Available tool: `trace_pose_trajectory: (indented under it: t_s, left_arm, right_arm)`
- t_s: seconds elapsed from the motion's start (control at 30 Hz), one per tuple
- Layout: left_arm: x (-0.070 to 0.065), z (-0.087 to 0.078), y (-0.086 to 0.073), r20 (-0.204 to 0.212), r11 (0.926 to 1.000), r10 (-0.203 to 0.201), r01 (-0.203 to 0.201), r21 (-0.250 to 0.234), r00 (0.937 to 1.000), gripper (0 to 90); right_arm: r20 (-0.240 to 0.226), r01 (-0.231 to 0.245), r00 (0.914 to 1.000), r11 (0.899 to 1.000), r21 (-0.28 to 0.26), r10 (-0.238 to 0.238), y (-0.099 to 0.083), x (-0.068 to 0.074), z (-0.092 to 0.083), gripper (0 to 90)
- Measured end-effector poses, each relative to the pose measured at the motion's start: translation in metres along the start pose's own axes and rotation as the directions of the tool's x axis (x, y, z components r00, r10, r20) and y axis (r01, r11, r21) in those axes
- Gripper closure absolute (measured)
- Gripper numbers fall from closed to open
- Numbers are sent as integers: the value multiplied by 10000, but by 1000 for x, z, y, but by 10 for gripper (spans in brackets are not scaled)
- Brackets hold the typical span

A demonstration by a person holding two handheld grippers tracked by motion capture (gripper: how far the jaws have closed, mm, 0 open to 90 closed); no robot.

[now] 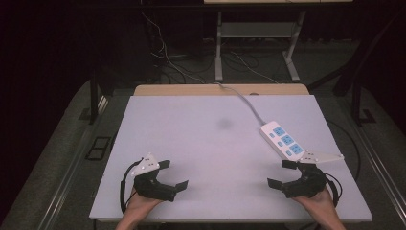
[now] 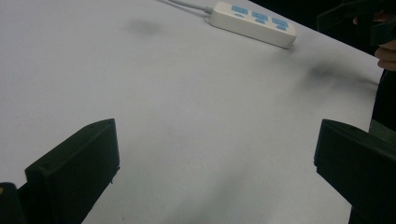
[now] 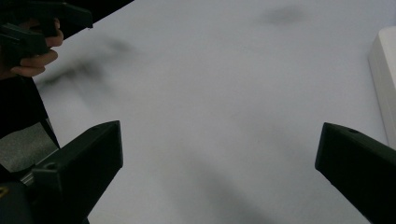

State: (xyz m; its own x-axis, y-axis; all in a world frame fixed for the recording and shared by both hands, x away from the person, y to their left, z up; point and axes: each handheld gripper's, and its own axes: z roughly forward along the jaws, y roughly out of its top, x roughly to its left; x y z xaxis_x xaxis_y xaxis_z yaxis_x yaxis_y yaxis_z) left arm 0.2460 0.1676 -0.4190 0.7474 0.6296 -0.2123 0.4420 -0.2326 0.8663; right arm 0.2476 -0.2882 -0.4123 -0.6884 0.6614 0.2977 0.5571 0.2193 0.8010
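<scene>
A white power strip with blue sockets lies on the right side of the white table, and its cable runs off the far edge. My left gripper rests near the front left edge, open and holding nothing. At the front right, just in front of the strip's near end, my right gripper is open too. The left gripper view shows its wide-apart jaws over bare table, the strip far off and the other gripper at the top right. The right gripper view shows open jaws and the strip's end.
A faint dark smudge marks the table's middle. A strip of wooden tabletop shows along the far edge. Behind it stand a desk frame's legs and loose cables on the floor. The surroundings are dark.
</scene>
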Motion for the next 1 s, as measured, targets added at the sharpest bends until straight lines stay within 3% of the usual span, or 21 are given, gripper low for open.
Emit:
trace_pose_trajectory:
  t_s: [1.0]
  left_arm:
    - [2, -1, -1, 82, 9999, -50, 49, 103, 10000, 0]
  right_arm:
    - [-122, -12, 9999, 9992, 395, 17, 1, 1, 2, 7]
